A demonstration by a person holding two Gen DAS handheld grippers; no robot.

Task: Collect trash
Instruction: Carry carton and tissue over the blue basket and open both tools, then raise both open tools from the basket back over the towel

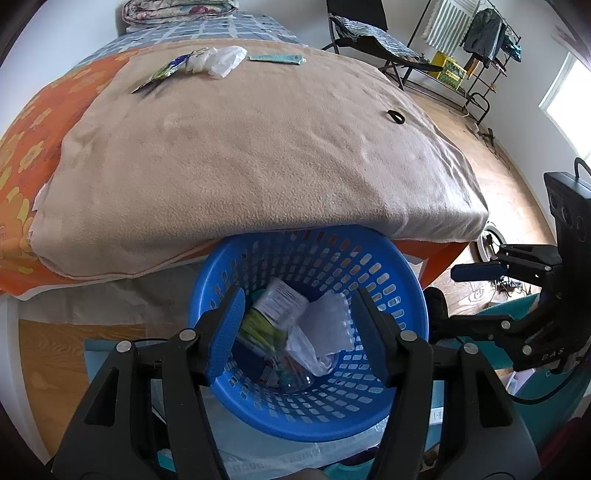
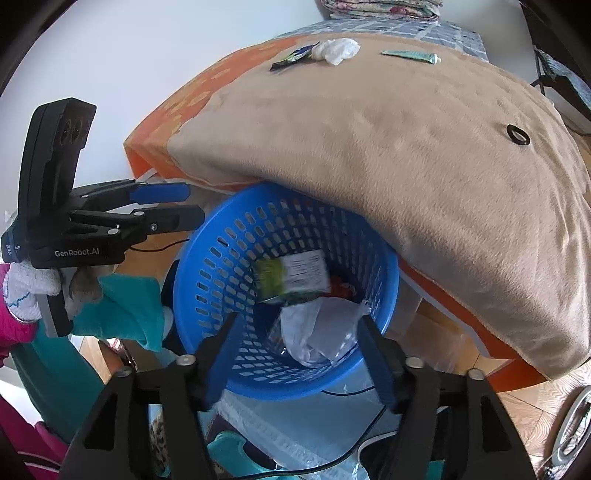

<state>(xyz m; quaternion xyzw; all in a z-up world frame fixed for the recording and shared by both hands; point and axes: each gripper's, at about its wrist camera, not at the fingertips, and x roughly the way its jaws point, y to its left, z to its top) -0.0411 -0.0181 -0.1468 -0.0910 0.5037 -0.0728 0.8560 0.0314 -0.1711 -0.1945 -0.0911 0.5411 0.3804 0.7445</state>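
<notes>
A blue slotted basket stands on the floor against the bed's edge. In it lie a green-and-white packet, blurred in the right wrist view, and a crumpled white plastic bag. My left gripper hovers over the basket, open and empty. My right gripper hangs beside it, also open and empty. Far back on the beige blanket lie a green wrapper, a white wad and a teal tube.
A black ring rests on the blanket's right side. Folded bedding sits at the bed's head. A black chair and a clothes rack stand across the wooden floor. Teal cloth lies left of the basket.
</notes>
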